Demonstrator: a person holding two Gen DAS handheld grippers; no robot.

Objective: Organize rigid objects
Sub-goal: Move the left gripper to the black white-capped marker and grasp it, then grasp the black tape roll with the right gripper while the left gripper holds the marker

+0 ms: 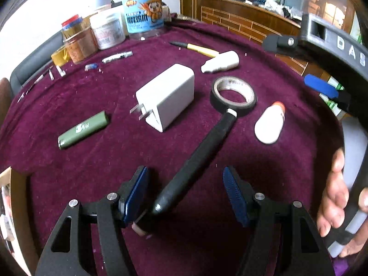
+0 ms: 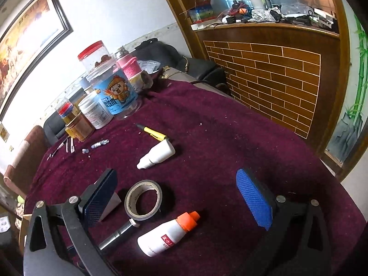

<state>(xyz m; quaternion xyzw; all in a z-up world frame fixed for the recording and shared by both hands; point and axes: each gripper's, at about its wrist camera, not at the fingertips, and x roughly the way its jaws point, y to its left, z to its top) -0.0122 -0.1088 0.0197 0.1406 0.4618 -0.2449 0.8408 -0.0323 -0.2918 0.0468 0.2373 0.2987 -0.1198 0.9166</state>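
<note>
Left gripper (image 1: 186, 191) spread wide, low over the maroon tablecloth (image 1: 115, 161), holding nothing. Black marker (image 1: 197, 161) lying flat between the blue pads (image 1: 135, 193), rear end close to the left pad, far end touching the black tape roll (image 1: 233, 96). Probably placed so for closing on the marker barrel next.

Right gripper (image 2: 181, 197) also spread and empty, hanging above the tape roll and the white bottle with orange cap (image 2: 168, 234); perhaps waiting for its own pick.

Further out: white charger (image 1: 168, 96) just beside the tape, green lighter (image 1: 84, 130) apart to the left, white dropper bottle (image 1: 220, 64), yellow pen (image 1: 197, 48), jars (image 1: 108, 30) at the far edge. Tape roll at the marker tip likely to be pushed during lifting.
</note>
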